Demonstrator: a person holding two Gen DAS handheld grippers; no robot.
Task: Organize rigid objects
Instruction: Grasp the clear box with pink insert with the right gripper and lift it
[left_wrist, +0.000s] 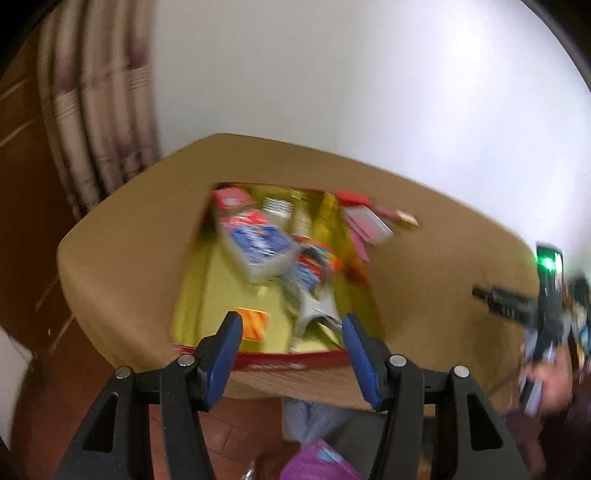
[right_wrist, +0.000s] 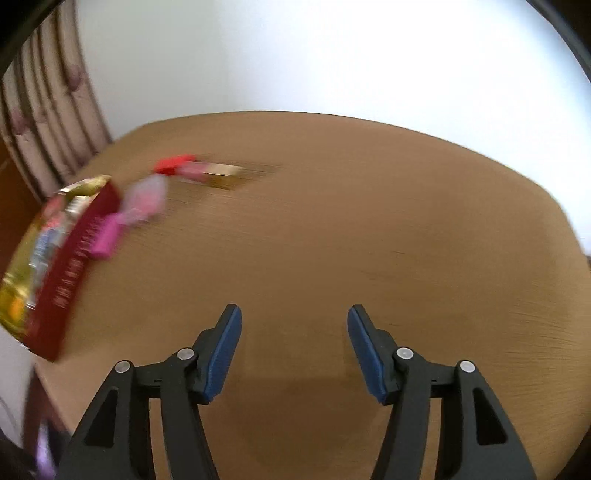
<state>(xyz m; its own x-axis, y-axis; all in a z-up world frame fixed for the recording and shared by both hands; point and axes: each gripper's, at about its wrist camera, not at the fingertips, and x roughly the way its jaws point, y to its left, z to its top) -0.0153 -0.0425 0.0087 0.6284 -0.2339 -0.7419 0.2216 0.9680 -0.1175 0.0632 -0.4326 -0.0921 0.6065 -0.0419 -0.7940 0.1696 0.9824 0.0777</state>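
Left gripper: fingers spread wide, nothing between them; it hangs above the near rim of the red box
Right gripper: fingers apart and empty, over bare counter; it also shows at the right edge of the left wrist view, with a green light (blurred)
Red box: open, gold-lined, on the left part of the counter; inside lie a blue-and-white carton, an orange-and-yellow packet and a crumpled foil wrapper
Outside the box: a pink comb just beside its right wall; a pink case, a red piece and a gold-tipped tube farther back on the counter
Background: white wall, a curtain at left
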